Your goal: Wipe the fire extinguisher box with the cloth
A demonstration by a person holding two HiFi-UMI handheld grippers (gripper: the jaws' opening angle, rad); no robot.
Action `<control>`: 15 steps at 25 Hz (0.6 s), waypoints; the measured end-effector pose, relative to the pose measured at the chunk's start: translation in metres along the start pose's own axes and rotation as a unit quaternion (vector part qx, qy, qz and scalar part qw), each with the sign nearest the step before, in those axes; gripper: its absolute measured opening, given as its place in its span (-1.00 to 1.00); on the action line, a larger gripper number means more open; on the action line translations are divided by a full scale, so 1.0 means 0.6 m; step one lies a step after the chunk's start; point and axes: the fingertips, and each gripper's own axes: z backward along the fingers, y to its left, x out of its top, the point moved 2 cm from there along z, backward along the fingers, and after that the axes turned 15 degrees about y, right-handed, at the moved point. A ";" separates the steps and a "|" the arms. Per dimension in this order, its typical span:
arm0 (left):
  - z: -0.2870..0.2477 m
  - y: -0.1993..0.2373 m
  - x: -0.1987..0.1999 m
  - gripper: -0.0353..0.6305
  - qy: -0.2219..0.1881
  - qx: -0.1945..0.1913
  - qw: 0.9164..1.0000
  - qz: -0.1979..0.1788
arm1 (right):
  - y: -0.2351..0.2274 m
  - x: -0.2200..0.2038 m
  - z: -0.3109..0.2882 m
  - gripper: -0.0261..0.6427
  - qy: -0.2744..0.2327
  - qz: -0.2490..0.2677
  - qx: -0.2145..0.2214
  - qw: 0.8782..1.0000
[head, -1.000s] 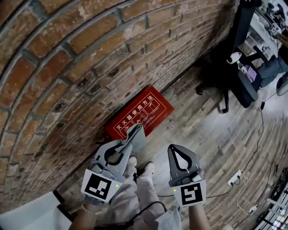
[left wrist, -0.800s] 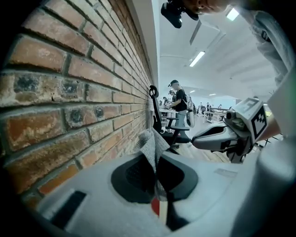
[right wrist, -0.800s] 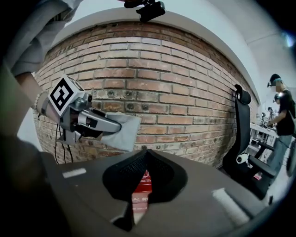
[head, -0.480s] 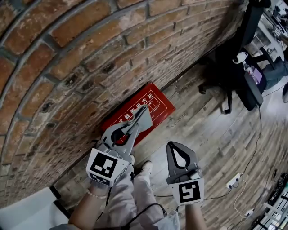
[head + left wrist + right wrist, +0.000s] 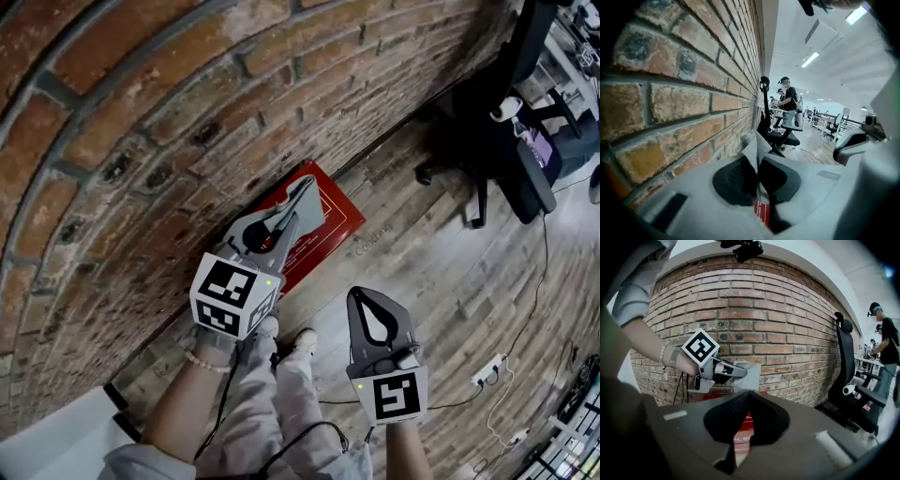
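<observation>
Fire extinguisher box (image 5: 330, 225) flat at foot of brick wall (image 5: 141, 112), long axis along wall, beneath nearer left gripper (image 5: 300, 190) clamped on cloth (image 5: 752, 147); right gripper (image 5: 362, 296) closed, empty, at 5 o'clock.

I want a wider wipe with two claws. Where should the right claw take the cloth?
Take the cloth by the free flap sticking out past the left claw's tips. Open the right claw and come in from the room side: the wall stands close on the other.
</observation>
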 end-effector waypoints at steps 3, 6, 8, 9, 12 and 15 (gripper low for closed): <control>-0.033 0.013 0.007 -0.86 0.021 0.000 1.000 -0.002 | -0.004 -0.006 -0.012 -0.90 0.003 0.005 0.003 1.000; -0.067 0.022 0.016 -0.86 0.032 0.000 0.999 0.002 | -0.013 -0.014 -0.018 -0.90 0.007 0.004 0.001 1.000; -0.088 0.028 0.018 -0.86 0.039 -0.005 0.999 0.015 | -0.015 -0.017 -0.020 -0.90 0.006 -0.001 -0.002 1.000; -0.097 0.032 0.019 -0.86 0.042 -0.007 0.999 0.023 | -0.016 -0.018 -0.021 -0.90 0.006 -0.004 -0.003 1.000; -0.126 0.040 0.016 -0.86 0.053 -0.009 0.998 0.035 | -0.020 -0.024 -0.025 -0.90 0.009 -0.008 -0.007 1.000; -0.154 0.046 0.009 -0.86 0.069 -0.009 0.997 0.035 | -0.023 -0.034 -0.028 -0.90 0.013 -0.011 -0.009 1.000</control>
